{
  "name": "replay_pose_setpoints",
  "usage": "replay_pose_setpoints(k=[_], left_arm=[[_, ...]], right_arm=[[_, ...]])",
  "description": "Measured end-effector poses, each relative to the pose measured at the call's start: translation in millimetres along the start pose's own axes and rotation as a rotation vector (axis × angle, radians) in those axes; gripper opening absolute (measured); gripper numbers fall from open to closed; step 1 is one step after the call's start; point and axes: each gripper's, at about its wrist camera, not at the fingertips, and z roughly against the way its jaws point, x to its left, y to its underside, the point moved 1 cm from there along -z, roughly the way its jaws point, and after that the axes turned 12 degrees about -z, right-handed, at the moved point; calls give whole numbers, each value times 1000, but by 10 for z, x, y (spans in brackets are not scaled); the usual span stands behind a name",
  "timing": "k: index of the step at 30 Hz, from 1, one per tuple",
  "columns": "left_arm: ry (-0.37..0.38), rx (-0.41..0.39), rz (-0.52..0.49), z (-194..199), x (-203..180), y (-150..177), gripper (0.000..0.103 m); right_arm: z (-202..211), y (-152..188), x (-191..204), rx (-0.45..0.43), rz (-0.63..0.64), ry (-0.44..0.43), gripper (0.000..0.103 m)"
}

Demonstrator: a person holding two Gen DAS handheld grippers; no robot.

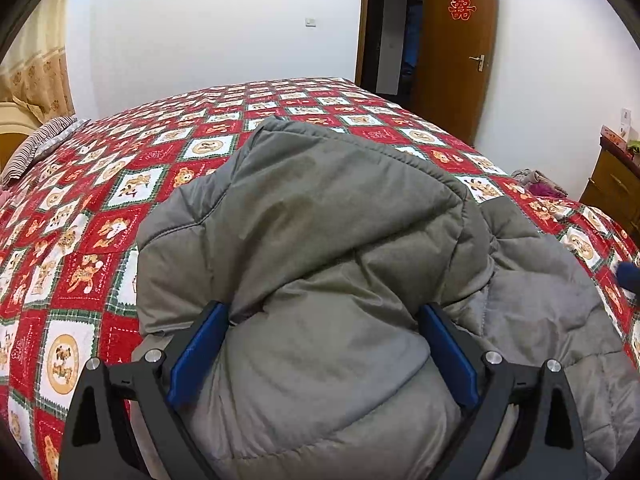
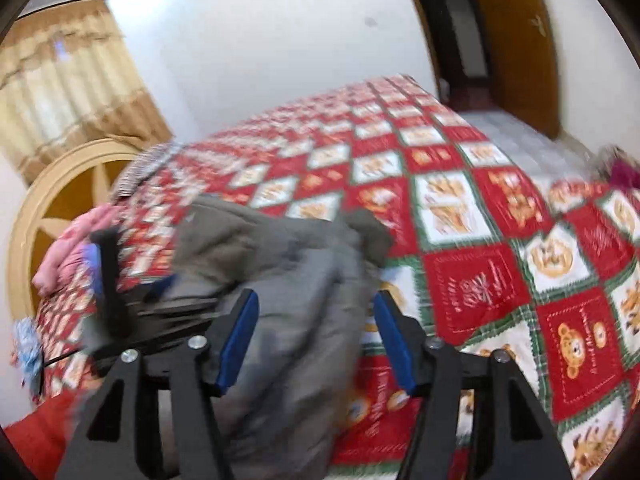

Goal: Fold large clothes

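Observation:
A large grey-green padded jacket (image 1: 320,240) lies bunched on the bed, partly folded over itself. My left gripper (image 1: 324,316) is open, its blue pads wide apart with the jacket's bulk between them. In the right wrist view, which is blurred, the same jacket (image 2: 288,280) lies at the bed's near edge. My right gripper (image 2: 314,312) is open above its right end. The left gripper (image 2: 116,280) shows there as a dark shape at the jacket's left side. The tip of the right gripper (image 1: 630,274) shows at the left wrist view's right edge.
The bed has a red, white and green patchwork cover (image 1: 120,200). A striped pillow (image 1: 36,144) lies at its head and pink fabric (image 2: 68,248) near it. A brown door (image 1: 456,48) stands open at the back. A wooden dresser (image 1: 616,184) stands at the right.

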Motion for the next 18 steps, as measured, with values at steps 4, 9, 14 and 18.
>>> replay_pose_setpoints(k=[4, 9, 14, 18], left_arm=[[-9, 8, -8, 6, -13, -6, 96], [15, 17, -6, -3, -7, -5, 97], [10, 21, -22, -13, -40, -16, 98], [6, 37, -26, -8, -40, -29, 98]], right_arm=[[5, 238, 186, 95, -3, -98, 52], [-184, 645, -49, 182, -18, -29, 43], [-341, 846, -368, 173, -133, -89, 37], [-229, 745, -297, 171, -106, -61, 38]])
